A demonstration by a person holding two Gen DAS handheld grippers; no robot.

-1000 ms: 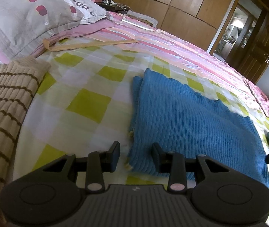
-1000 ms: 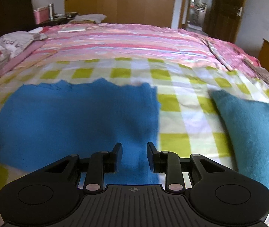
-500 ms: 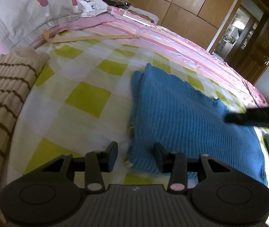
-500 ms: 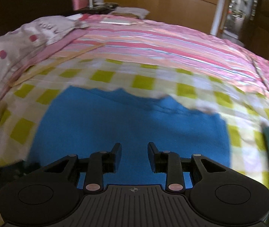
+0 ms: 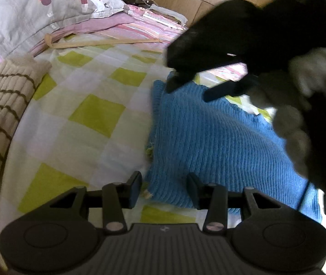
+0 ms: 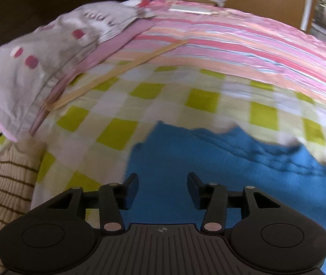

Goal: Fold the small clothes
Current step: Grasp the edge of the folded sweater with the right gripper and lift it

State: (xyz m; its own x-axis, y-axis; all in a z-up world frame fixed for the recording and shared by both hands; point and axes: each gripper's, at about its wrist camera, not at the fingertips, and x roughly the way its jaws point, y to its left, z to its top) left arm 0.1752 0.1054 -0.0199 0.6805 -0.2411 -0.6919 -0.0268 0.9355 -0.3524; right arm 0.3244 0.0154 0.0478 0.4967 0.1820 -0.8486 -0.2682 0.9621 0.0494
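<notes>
Blue ribbed knitted garment [image 5: 220,142] is laid flat on the checked bed [image 5: 89,114]; soft, limp, best gripped at corners. Left claw [image 5: 163,189] and right claw [image 6: 162,189] are spread, nothing held.

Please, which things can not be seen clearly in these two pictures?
- Left wrist view: the right claw is blurred; it hides the blue knit garment's far right part.
- Right wrist view: motion blur smears the pillow's print.
- Both views: the striped beige garment is cut off by the left edge.

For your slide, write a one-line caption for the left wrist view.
Open left gripper at the blue ribbed knit garment, open right gripper reaching its far end.
</notes>
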